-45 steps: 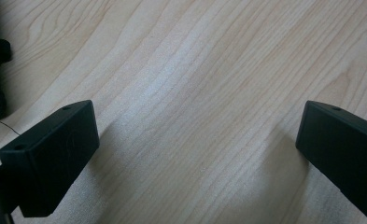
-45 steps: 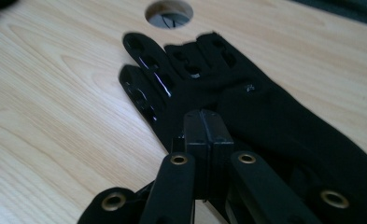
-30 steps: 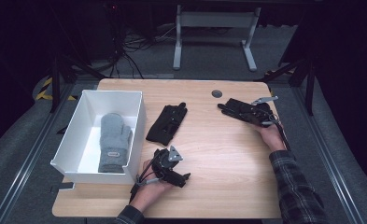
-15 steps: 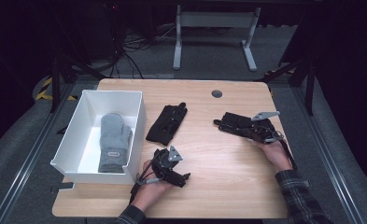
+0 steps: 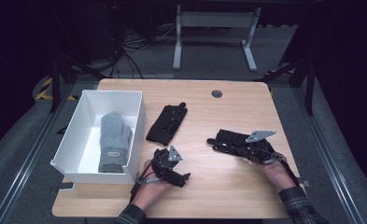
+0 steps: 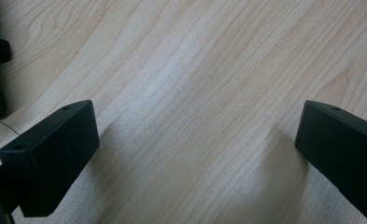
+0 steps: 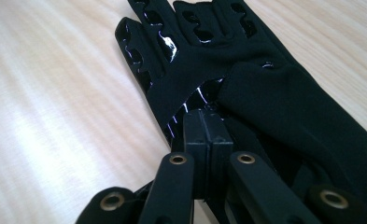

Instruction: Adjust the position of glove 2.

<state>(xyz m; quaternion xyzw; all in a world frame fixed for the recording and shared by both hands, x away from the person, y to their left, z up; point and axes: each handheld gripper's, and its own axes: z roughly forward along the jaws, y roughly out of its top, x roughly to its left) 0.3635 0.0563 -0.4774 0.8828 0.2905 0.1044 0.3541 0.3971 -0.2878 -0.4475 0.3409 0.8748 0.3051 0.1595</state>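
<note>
You see a black cloth glove, matt with glossy grip patches, on the pale, smooth-grained wooden table; a grey woolly knit mitten lies in the smooth white plastic-looking box.

From my seat above, the wooden table carries a white bin at nine o'clock with a grey mitten lying inside, and a black glove just right of it near centre. My left gripper rests at six o'clock, while my right gripper sits at four o'clock over a second black glove.
</note>
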